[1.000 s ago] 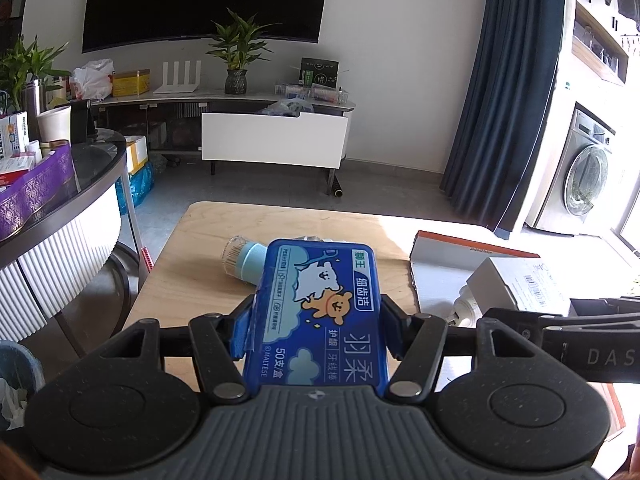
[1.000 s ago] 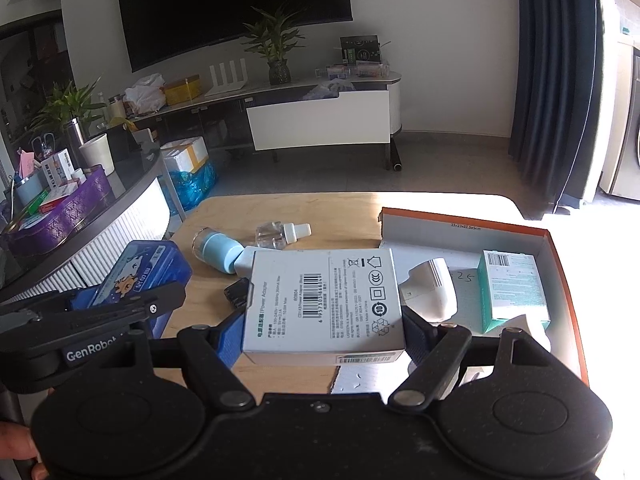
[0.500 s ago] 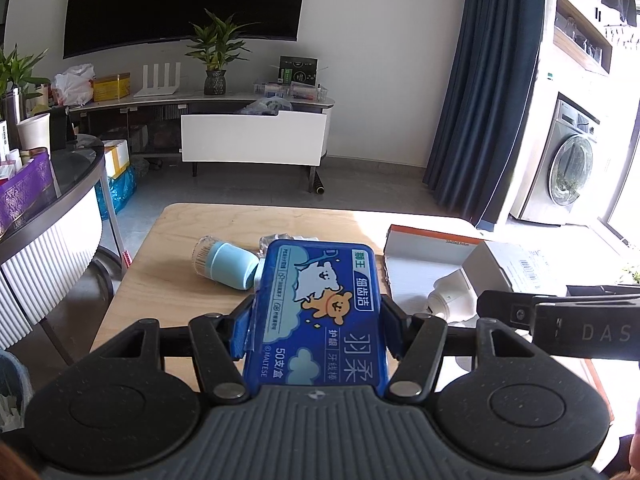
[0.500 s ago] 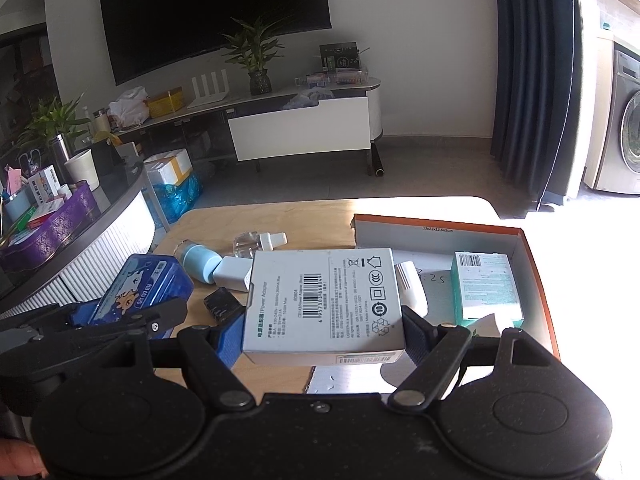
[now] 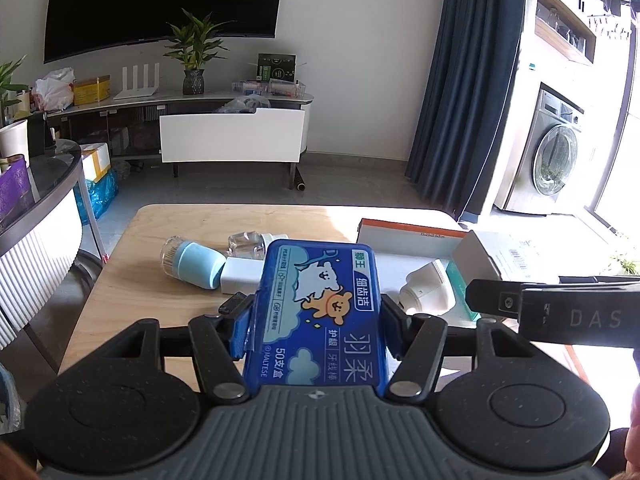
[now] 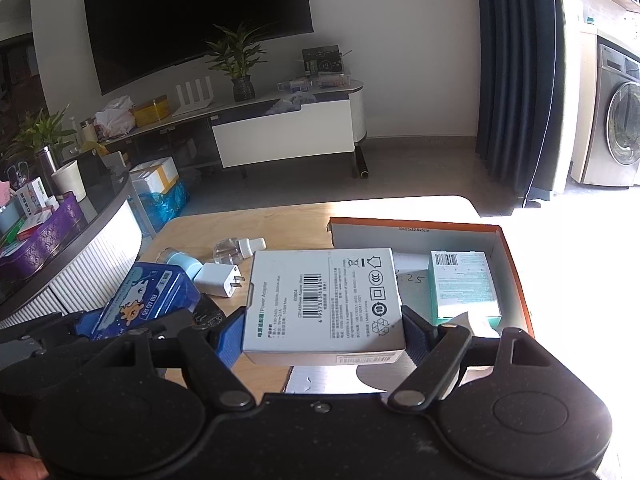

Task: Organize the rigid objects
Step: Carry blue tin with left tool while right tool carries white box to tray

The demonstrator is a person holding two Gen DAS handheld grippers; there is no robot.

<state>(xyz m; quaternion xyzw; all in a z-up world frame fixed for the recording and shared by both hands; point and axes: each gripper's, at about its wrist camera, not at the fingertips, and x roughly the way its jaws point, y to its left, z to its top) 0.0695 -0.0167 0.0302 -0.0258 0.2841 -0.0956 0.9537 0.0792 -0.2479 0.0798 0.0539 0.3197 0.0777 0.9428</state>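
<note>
My left gripper [image 5: 316,320] was clamped on the blue floss case [image 5: 320,312], pads pressed to its long sides, and my right gripper [image 6: 324,328] was clamped on the white adapter box [image 6: 326,304], held flat and clear of the wooden table [image 5: 168,220]. Both loads hung over the near edge of the table, mine to carry.

Beyond the floss case, at ten o'clock, lay the light-blue capped bottle [image 5: 192,260] on its side, with the white plug charger [image 5: 240,276] touching it and the clear small bottle [image 5: 248,242] just behind. At two o'clock from the left jaws sat the orange-rimmed tray box [image 6: 508,256]. Inside it the teal carton [image 6: 464,284] lay flat toward the right wall, and a white rounded device [image 5: 428,290] rested near the tray's left side.

I judged the job roughly half done: two things already lay in the tray, two were in my grips, and three loose pieces were left on the table.

Compared with a second earlier, both grips had not changed. The views had swung: the tray had slid toward the middle of my left view, and in the right view the teal carton and far tray wall had shifted left, so I took it that I had carried both loads toward the tray.
</note>
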